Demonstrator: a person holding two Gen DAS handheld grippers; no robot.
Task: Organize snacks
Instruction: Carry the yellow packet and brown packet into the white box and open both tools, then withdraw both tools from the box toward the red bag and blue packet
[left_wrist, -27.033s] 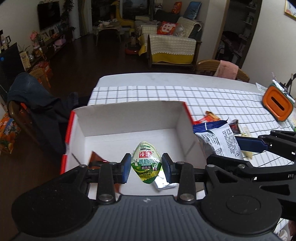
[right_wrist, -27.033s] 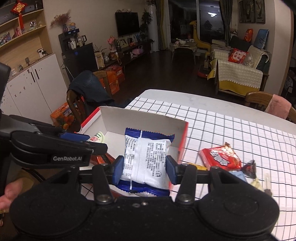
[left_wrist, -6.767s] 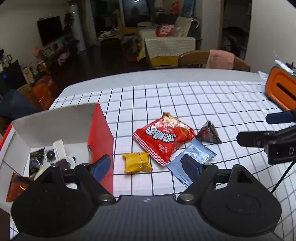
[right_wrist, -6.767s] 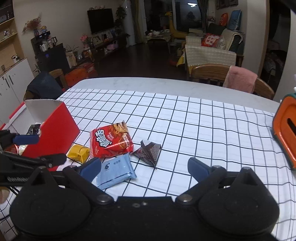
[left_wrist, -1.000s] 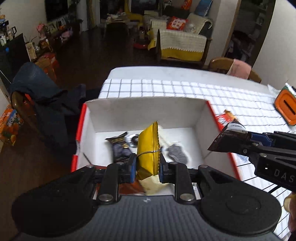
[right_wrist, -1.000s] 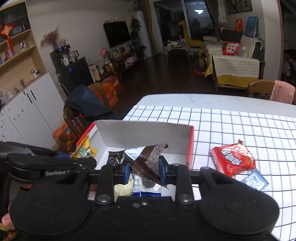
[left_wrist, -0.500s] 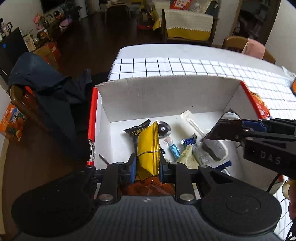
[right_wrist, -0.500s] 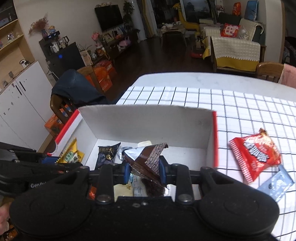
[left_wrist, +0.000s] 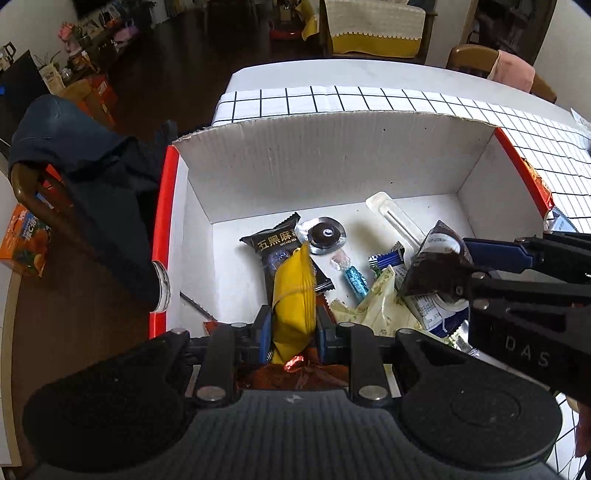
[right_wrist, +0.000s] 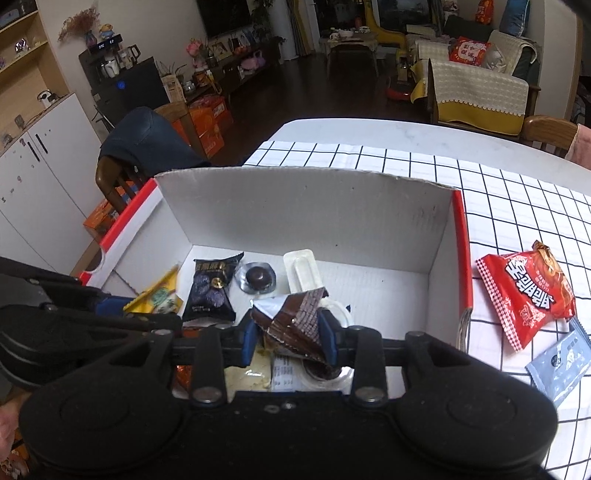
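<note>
- While both claws hang over the open box (left_wrist: 332, 147), the step in hand is judged to be the drop: two snacks carried in, neither yet let go.
- Left claw (left_wrist: 290, 328): closed tight on a yellow packet (left_wrist: 293, 295), held on edge above the near left part of the box floor.
- Right claw (right_wrist: 290, 338): closed tight on a brown wrapper (right_wrist: 295, 317), held above the near middle of the box; the left wrist view shows the same wrapper over the pile at the right.
- Box contents: a black packet (right_wrist: 210, 288), a round foil sweet (right_wrist: 257, 277), a white stick packet (right_wrist: 301, 271), a blue sweet (left_wrist: 354, 280) and several more wrappers lie loose on the floor.
- Outstanding: a red bag (right_wrist: 528, 291) and a pale blue sachet (right_wrist: 557, 365) lie on the checked worktop (right_wrist: 480, 177), just outside the box's right wall.
- Next move, as judged: open both claws so the two packets fall in, lift clear of the walls, then go for the two items left outside.
- Risk: a packet may cling to the pads, or catch on the pile below.
</note>
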